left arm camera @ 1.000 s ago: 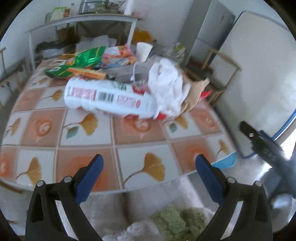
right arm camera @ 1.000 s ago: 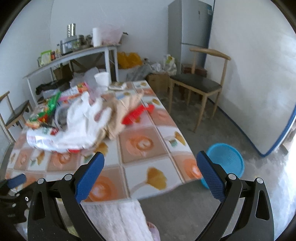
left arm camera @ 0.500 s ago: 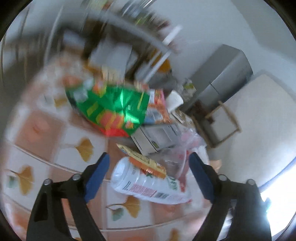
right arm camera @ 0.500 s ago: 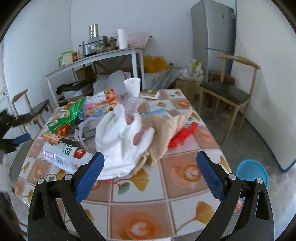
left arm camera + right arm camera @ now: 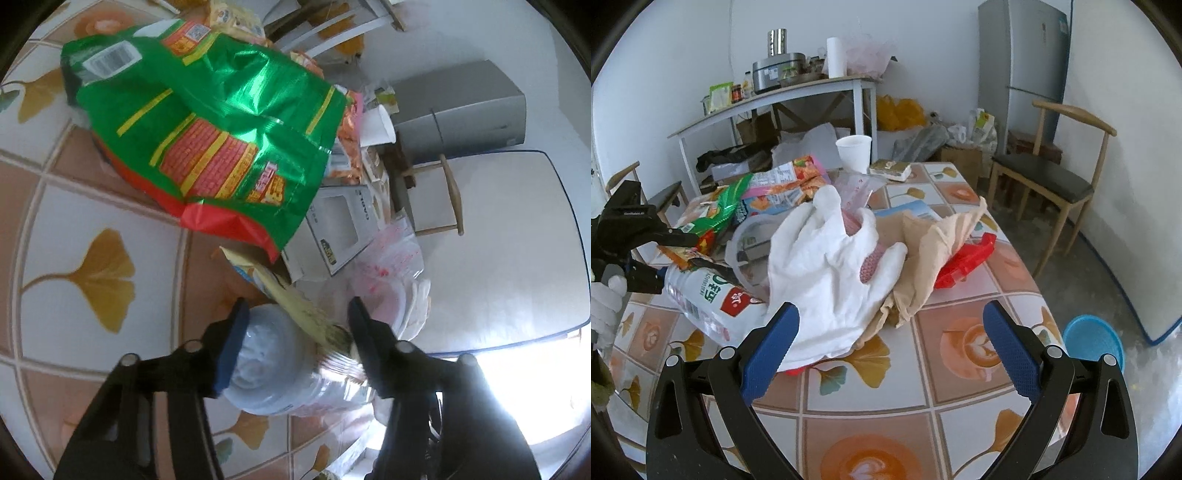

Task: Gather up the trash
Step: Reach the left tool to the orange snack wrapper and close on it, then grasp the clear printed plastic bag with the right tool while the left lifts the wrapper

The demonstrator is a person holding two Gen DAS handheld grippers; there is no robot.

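A pile of trash lies on the tiled table [image 5: 960, 354]. A clear plastic bottle [image 5: 273, 365] with a white and red label lies on its side; it also shows in the right wrist view [image 5: 705, 299]. My left gripper [image 5: 295, 321] straddles the bottle's bottom end with its jaws around it, seen from the side in the right wrist view [image 5: 653, 254]. A green foil snack bag [image 5: 207, 122] lies just beyond. My right gripper [image 5: 890, 343] is open and empty, facing a white glove [image 5: 827, 273], tan paper [image 5: 934, 243] and a red wrapper [image 5: 967, 258].
A white paper cup [image 5: 854, 152], a white carton [image 5: 336, 229] and other wrappers sit further back. A blue basket [image 5: 1093, 341] stands on the floor at the right. A wooden chair [image 5: 1049, 177], a fridge [image 5: 1019, 62] and a cluttered side table [image 5: 783, 96] are behind.
My left gripper has swung round to the table's left side and closed in around the bottle's end. My right gripper has moved forward over the table toward the glove.
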